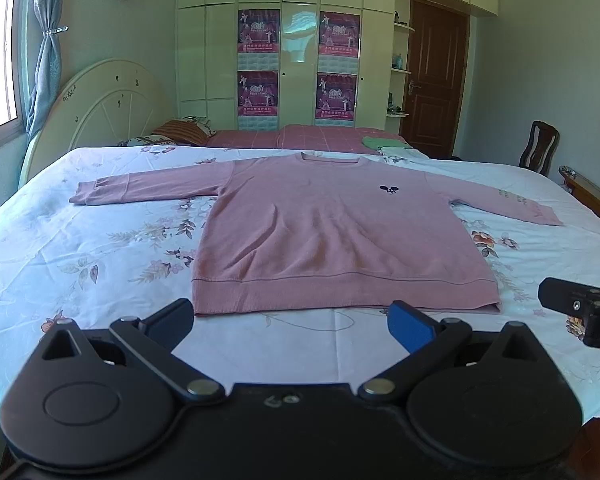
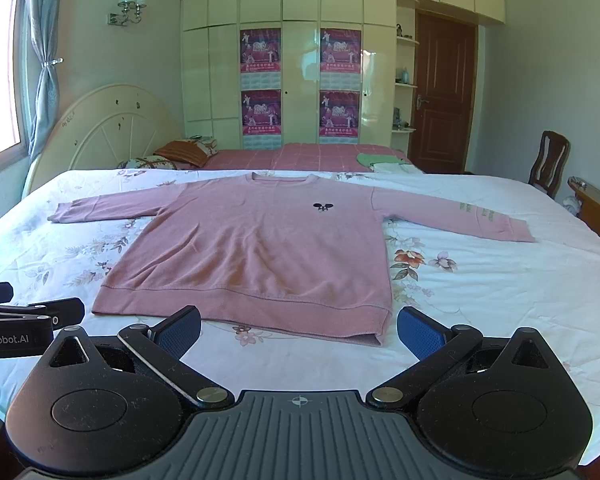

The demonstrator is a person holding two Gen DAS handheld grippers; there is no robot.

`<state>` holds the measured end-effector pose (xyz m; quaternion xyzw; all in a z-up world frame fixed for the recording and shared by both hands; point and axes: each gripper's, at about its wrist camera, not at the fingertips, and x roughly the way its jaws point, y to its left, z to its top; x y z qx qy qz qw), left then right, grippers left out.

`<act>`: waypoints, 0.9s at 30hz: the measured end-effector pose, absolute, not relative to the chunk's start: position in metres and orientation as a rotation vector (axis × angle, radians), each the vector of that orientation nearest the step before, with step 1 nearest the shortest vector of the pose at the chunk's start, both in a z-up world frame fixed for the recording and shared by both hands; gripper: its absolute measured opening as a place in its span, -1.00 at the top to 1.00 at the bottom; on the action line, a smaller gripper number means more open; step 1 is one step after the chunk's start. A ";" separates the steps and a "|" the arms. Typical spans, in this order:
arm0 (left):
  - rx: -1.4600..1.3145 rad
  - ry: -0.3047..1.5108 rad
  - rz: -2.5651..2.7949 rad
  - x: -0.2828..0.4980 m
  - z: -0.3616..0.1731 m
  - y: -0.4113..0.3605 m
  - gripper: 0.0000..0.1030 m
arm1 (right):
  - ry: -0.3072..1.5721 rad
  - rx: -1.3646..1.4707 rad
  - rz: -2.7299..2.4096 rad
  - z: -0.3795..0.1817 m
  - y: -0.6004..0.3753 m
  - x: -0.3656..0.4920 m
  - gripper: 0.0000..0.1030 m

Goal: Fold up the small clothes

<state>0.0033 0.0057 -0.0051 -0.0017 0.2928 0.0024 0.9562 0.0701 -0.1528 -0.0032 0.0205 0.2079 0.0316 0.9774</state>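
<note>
Left gripper (image 1: 292, 322) and right gripper (image 2: 299, 330) hover with jaws spread wide, empty, just short of the hem. The pink sweater (image 1: 320, 236) lies flat on the floral bedsheet (image 1: 100, 240), sleeves outstretched. Only the right view clearly shows green sleeve lettering (image 2: 480, 213).

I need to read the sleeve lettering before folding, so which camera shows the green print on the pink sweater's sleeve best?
The right wrist view: the green print sits larger and well inside the frame on the pink sweater. The left wrist view shows it smaller and fainter. It is legible in neither.

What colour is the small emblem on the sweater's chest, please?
The emblem is black, on the pink sweater; clearest in the right wrist view.
</note>
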 end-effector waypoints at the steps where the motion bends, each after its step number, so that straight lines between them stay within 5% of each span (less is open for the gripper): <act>1: -0.005 0.594 0.003 0.003 -0.005 0.006 -1.00 | 0.419 0.041 0.063 -0.003 -0.152 0.071 -1.00; 27: -0.002 0.593 -0.005 0.003 -0.003 0.009 -1.00 | 0.418 0.034 0.069 -0.004 -0.146 0.071 -1.00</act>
